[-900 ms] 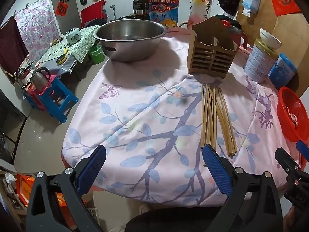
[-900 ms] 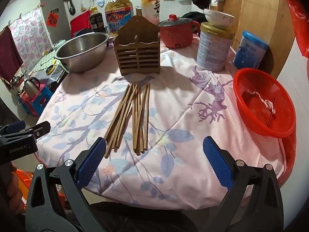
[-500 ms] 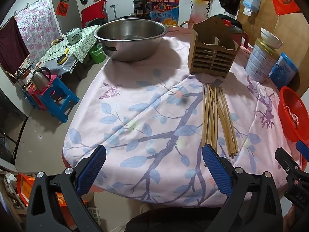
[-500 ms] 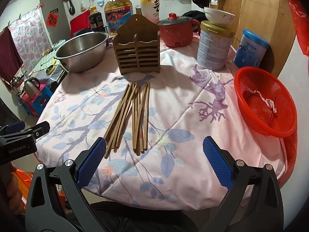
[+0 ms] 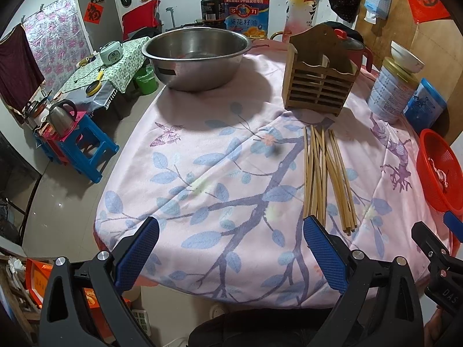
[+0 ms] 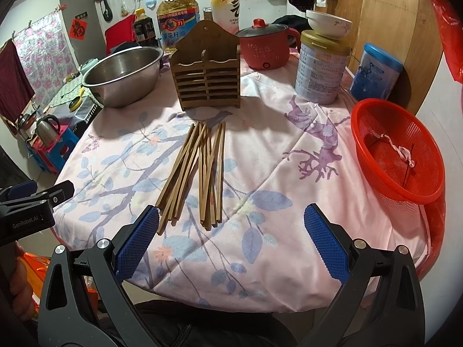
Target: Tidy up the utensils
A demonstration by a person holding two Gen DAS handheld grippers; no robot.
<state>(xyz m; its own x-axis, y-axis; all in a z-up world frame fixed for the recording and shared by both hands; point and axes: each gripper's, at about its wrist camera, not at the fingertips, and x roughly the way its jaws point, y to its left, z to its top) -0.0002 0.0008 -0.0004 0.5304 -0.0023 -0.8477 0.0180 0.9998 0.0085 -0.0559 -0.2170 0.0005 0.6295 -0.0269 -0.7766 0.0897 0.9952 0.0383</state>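
Several wooden chopsticks [image 5: 324,176] [image 6: 196,173] lie loose on the pink floral tablecloth [image 5: 220,173] [image 6: 289,173], their far ends near a brown slatted wooden utensil holder [image 5: 318,84] [image 6: 207,78] that stands upright behind them. My left gripper [image 5: 231,248] is open and empty over the table's near edge, left of the chopsticks. My right gripper [image 6: 231,237] is open and empty just in front of the chopsticks' near ends. Each gripper also shows at the edge of the other's view: the right gripper in the left wrist view [image 5: 434,263], the left gripper in the right wrist view [image 6: 34,202].
A steel basin [image 5: 196,55] [image 6: 124,75] stands at the back left. A red electric pot [image 6: 266,49], a tin [image 6: 321,69] with a bowl [image 6: 328,24] on top, a blue tub [image 6: 374,72] and oil bottles [image 6: 178,23] stand behind. A red basket [image 6: 396,156] sits at the right edge.
Both grippers have crept slightly closer to the table. Nothing on the table has moved.
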